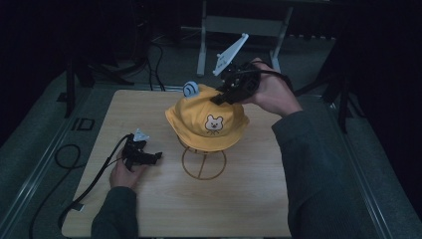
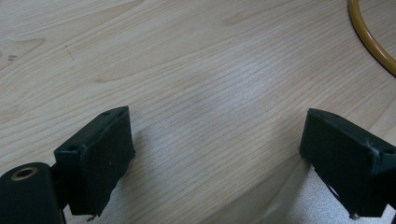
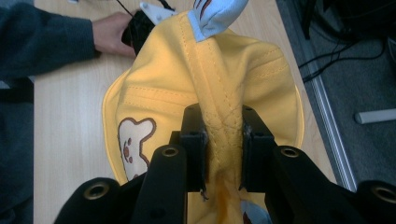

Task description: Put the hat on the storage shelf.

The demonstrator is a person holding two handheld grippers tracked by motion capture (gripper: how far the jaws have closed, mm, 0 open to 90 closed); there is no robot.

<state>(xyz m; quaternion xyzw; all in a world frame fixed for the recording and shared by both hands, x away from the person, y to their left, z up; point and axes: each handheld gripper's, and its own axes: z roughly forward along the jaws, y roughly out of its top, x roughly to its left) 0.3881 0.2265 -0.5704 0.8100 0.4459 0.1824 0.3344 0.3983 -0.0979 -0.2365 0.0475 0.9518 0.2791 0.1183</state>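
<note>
**Right tongs pinch the hat crown; left tongs idle on the table**

Your right tongs (image 1: 225, 94) are clamped on a raised fold of fabric at the top of the yellow hat (image 1: 206, 119). In the right gripper view the two black jaws press a ridge of the crown between them, along a stitched seam, so the grip is on cloth and not on the brim. Your right hand (image 1: 271, 92) comes in from the far right side of the hat, with the grey three-cornered plate tilted up behind the tongs.

The hat sits on a wire stand (image 1: 203, 162) near the middle of the table (image 1: 239, 199). Its round base ring rests flat on the wood. The bear face (image 1: 214, 123) on the front of the hat points toward your side of the table. A pale blue ear (image 1: 191, 88) stands at the far left of the crown; the right gripper view shows it just beyond the pinched fold.

Your left tongs (image 1: 149, 157) lie low on the table to the left of the stand, apart from it. In the left gripper view the jaws stand wide apart with bare wood between them, holding nothing. An arc of the stand's ring crosses that view's upper right corner. Your left hand (image 1: 124, 172) rests on the table behind the tongs.
</note>
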